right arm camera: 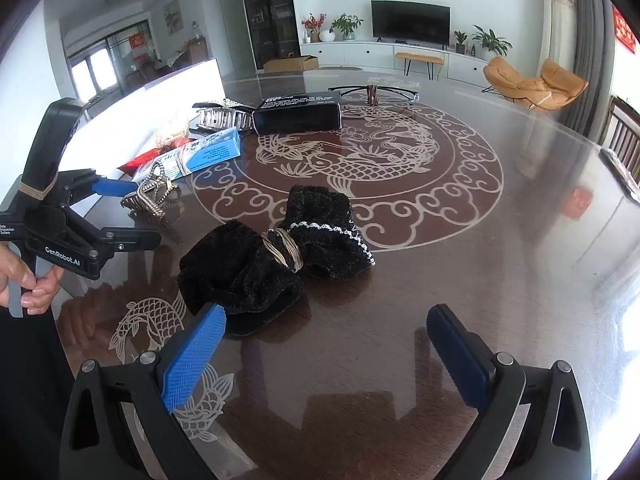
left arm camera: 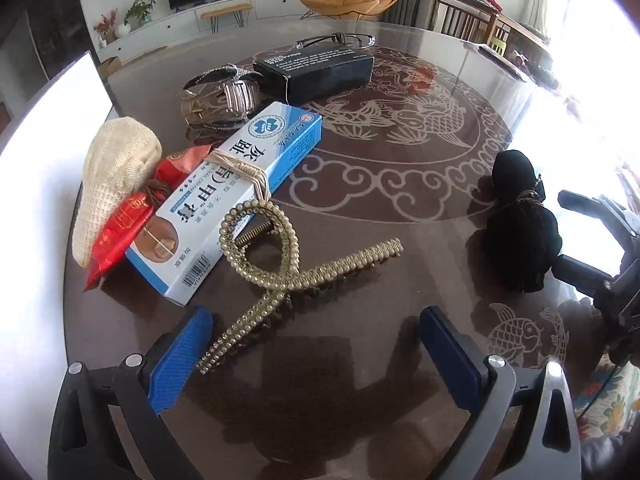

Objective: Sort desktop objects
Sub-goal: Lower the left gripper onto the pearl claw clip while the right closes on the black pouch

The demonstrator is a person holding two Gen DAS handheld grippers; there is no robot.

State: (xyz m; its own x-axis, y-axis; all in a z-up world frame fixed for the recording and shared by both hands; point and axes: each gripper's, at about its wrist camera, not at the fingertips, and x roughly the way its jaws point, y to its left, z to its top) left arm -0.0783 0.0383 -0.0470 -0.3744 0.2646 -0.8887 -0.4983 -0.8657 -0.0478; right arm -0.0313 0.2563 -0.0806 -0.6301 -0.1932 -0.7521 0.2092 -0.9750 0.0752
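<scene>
A pearl-studded gold hair claw lies on the dark glass table straight ahead of my left gripper, which is open and holds nothing; the claw's near tip reaches its left pad. Behind the claw sits a blue and white box wrapped in a beige band. A black velvet bow, tied in the middle with a gold band, lies just in front of my right gripper, also open and holding nothing. Its left pad is at the bow's near edge. The bow also shows in the left wrist view.
A red packet and a cream knitted pouch lie left of the blue box. Further back are silver hair clips, a black box and glasses. A white board borders the table's left side. A hand grips the left tool.
</scene>
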